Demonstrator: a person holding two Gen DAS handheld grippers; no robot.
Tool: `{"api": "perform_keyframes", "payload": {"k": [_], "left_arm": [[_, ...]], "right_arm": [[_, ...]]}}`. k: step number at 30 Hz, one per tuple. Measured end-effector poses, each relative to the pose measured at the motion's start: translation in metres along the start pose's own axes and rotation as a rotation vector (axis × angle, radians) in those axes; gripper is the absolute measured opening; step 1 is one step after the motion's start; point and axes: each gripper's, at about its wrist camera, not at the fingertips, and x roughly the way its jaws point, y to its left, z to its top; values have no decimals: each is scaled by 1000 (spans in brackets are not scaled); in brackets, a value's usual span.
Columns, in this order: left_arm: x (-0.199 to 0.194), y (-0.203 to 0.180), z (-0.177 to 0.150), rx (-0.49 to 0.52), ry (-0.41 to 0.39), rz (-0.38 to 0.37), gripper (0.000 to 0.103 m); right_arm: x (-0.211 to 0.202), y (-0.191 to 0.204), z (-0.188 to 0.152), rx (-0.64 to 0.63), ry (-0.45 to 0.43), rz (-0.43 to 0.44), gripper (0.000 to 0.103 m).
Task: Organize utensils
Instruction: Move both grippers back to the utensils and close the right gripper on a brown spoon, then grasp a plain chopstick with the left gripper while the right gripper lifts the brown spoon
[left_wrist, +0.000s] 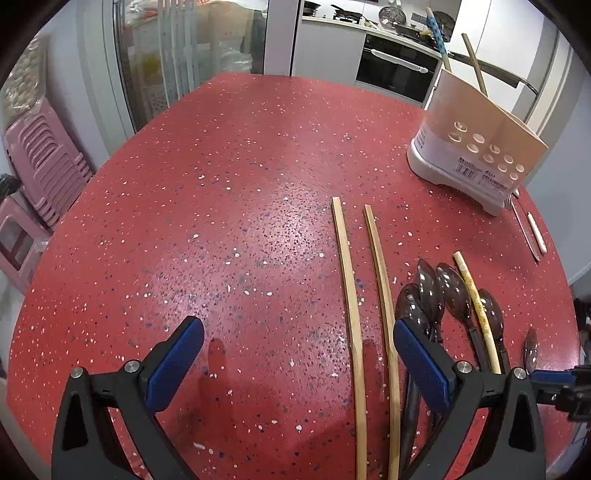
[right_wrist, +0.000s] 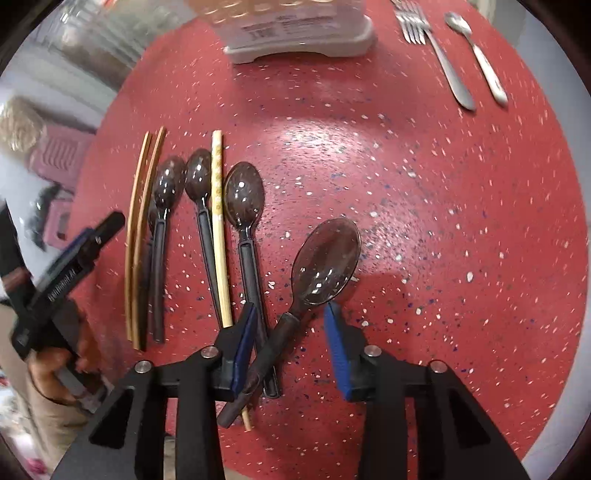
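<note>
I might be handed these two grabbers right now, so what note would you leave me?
Left gripper: open, empty, above the table beside two bamboo chopsticks.
Right gripper: open around the tilted dark spoon, not gripping it.
Holder: far right, two sticks inside.
Left to sort: dark spoons, pale chopstick, bamboo pair, metal fork and small spoon beside the holder.

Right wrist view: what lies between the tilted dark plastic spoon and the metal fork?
Only bare red speckled tabletop separates the tilted dark plastic spoon from the metal fork, shown in the right wrist view.
</note>
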Motion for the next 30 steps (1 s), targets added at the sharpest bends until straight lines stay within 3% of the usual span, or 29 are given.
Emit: {"api": "perform_keyframes", "payload": {"k": [5, 10, 22, 25, 28, 29, 30], "left_arm": [[4, -3, 3, 23, 20, -3, 103], [16, -11, 6, 57, 63, 12, 103], [30, -33, 23, 176, 131, 36, 102], [33, -35, 32, 180, 161, 12, 93], [32, -45, 34, 218, 175, -15, 74], [31, -49, 34, 235, 173, -17, 58], [31, -53, 35, 248, 171, -22, 33]], "right_arm": [[4, 22, -3, -88, -20, -89, 31], [4, 25, -9, -144, -37, -116, 14], [-5, 11, -24, -215, -73, -62, 13], [-10, 1, -24, -209, -72, -29, 12], [-13, -12, -22, -209, -76, 8, 12], [-14, -15, -22, -209, -80, 20, 12], [-16, -17, -22, -208, -85, 34, 12]]}}
